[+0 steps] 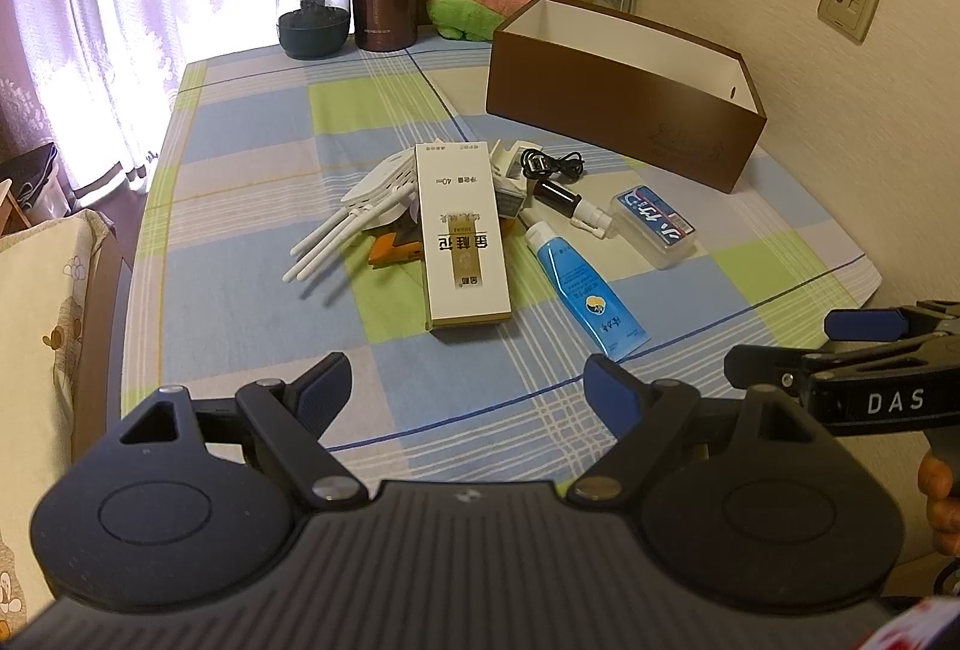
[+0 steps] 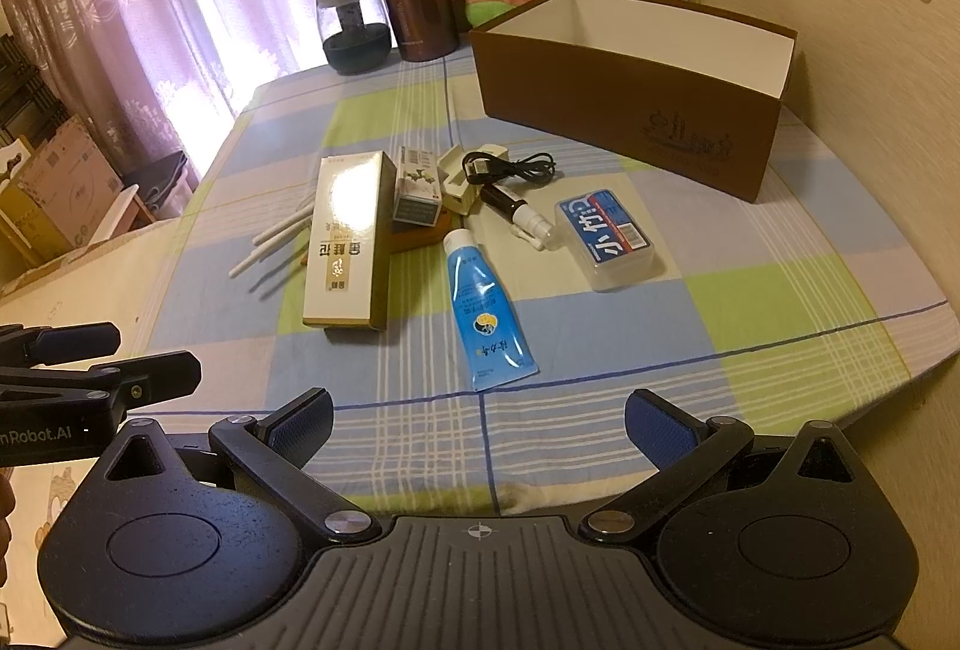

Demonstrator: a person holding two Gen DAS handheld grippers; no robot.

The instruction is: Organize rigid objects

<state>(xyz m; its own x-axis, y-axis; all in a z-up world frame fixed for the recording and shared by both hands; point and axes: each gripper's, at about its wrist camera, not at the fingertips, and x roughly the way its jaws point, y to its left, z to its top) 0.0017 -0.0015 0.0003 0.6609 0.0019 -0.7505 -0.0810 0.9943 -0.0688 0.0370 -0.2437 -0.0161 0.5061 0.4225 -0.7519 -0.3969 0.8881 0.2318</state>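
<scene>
Left tool (image 1: 468, 380): nearest the lens, spread wide, nothing between its blue pads; hovers over the near edge of the desk (image 1: 240, 170).
Right tool (image 2: 477, 422): likewise spread wide and unloaded, low over the near edge; each tool shows at the margin of the other's view.
Blue tube (image 2: 486, 308): closest item to both tools, flat on the cloth, cap pointing away. Judged light and soft-walled; better taken across the firmer cap end or shoulder than the squashy body.
Long white-and-gold carton (image 1: 465, 236): lies lengthwise, its far end propped on the pile. Judged light, stiff card; grip across the narrow width near the middle.
Clear plastic case (image 2: 612, 236): blue label, right of the tube, apart from it. Judged rigid but slick; take across the short sides.
White router (image 1: 372, 194): antennas splay toward the left; body largely under the carton. Thin antennas are judged a poor hold.
Small spray bottle (image 2: 516, 212): between tube cap and case; round, likely to roll.
Black cable (image 2: 516, 167): loose coil, limp.
Brown box (image 2: 630, 92): open-topped, at the far right, the likely destination; its floor is out of sight.
Hard to make out: an orange item (image 1: 390, 254) and small cartons (image 2: 417, 188) are partly buried; their identity is unclear.
</scene>
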